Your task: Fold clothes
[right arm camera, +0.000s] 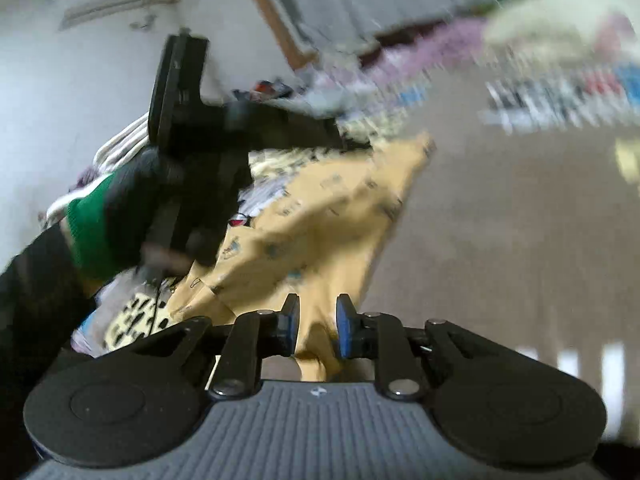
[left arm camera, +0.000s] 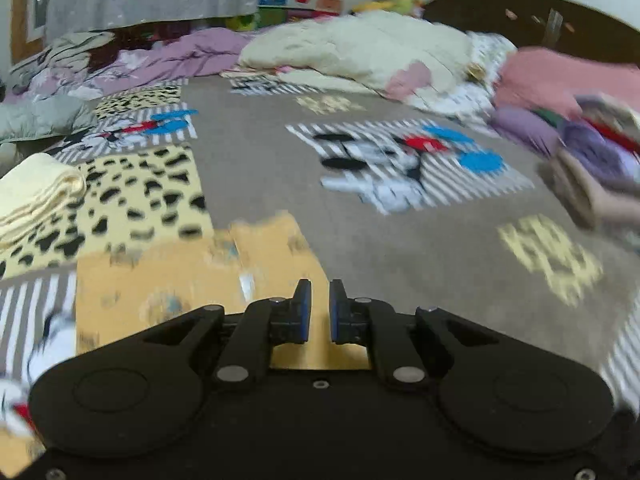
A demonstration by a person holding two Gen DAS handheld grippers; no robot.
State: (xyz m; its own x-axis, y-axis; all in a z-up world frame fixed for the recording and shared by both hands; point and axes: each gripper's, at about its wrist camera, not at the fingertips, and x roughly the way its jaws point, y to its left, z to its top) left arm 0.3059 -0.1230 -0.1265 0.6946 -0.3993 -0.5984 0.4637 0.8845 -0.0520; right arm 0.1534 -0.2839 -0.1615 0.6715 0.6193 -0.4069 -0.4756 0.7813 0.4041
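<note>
An orange printed garment (left arm camera: pixel 192 280) lies on the bedspread in the left wrist view, just ahead of my left gripper (left arm camera: pixel 320 308). That gripper's blue pads (left arm camera: pixel 305 312) stand a narrow gap apart with nothing pinched between them. In the blurred right wrist view the same garment (right arm camera: pixel 320 216) rises in folds that converge between the pads of my right gripper (right arm camera: pixel 317 322), which is shut on its bunched edge. The left gripper (right arm camera: pixel 180 92) shows there too, at the garment's left side, held by a hand in a dark glove with a green cuff (right arm camera: pixel 90 224).
The grey patchwork bedspread (left arm camera: pixel 400 264) stretches ahead. A folded cream cloth (left arm camera: pixel 36 192) lies at the left. Piled cream and purple bedding (left arm camera: pixel 360 48) lines the far side, and a stack of folded clothes (left arm camera: pixel 592 152) sits at the right beside a dark headboard (left arm camera: pixel 520 16).
</note>
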